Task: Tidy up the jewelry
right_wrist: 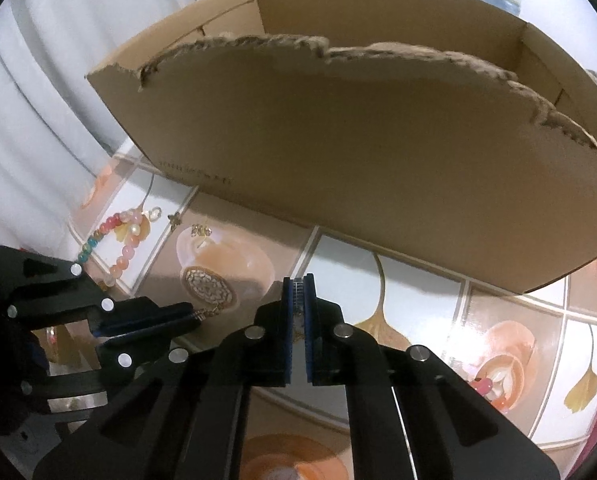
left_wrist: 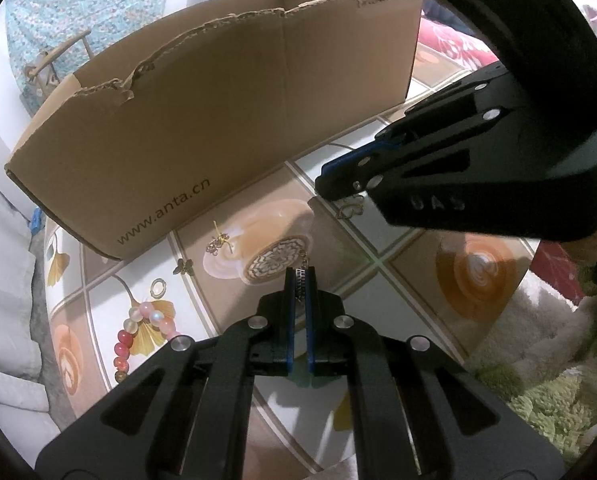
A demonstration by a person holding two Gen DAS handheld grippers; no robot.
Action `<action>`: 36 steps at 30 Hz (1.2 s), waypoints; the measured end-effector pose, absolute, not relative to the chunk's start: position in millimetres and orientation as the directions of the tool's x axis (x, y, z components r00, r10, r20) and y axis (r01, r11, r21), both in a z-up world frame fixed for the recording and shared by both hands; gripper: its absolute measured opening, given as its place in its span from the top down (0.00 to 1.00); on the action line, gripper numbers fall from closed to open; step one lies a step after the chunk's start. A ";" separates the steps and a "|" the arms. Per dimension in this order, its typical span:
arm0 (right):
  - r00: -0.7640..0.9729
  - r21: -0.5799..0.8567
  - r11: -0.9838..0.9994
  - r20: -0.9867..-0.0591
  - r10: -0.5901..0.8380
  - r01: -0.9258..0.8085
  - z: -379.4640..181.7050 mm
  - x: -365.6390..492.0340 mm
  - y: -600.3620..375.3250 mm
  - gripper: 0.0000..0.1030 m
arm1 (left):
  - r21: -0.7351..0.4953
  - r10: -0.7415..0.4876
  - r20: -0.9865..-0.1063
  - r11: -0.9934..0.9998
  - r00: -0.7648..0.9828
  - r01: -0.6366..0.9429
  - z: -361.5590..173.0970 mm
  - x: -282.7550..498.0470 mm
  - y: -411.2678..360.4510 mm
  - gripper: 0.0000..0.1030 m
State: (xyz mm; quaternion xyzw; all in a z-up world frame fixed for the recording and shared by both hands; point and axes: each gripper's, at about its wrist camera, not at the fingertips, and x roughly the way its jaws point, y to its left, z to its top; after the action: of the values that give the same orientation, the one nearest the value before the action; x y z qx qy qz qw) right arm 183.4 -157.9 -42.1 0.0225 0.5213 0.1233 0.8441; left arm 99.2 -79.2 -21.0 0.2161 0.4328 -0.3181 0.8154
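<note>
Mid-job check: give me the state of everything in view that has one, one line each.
left gripper: shut on the chain of the round pendant.
right gripper: shut; a small gold piece shows at its tips, hold unclear.
cardboard box: open top, torn rim, upright on the table.
round pendant: flat on the table.
bead bracelet: loose on the table, untouched.
small gold ring: loose on the table.

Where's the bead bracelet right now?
The bead bracelet lies on the tabletop, lower left in the left wrist view, left of the left hand-held gripper, below the cardboard box.
</note>
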 end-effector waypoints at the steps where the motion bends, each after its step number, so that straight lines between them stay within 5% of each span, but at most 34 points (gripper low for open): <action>1: 0.437 0.174 0.968 -0.868 0.238 -0.182 -39.5 183.0 -159.7 0.95 | 0.078 -0.332 -0.843 0.704 0.424 0.706 -20.9 98.8 -79.2 0.96; 22: 0.623 0.442 0.884 -0.651 0.433 -0.153 37.7 140.1 -235.2 0.95 | 0.051 -0.404 -0.755 0.750 0.517 0.660 29.1 89.8 -59.8 0.99; 36: 0.680 0.418 0.854 -0.531 0.506 -0.309 116.6 195.6 -244.8 0.95 | -0.089 -0.593 -0.523 0.752 0.612 0.653 149.2 160.1 -48.9 0.99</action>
State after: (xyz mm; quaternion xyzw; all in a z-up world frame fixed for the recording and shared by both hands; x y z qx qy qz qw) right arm 195.6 -244.8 116.6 0.1487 0.3306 0.2253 0.9043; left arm 160.1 -48.9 149.2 0.0552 0.2704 -0.3478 0.8960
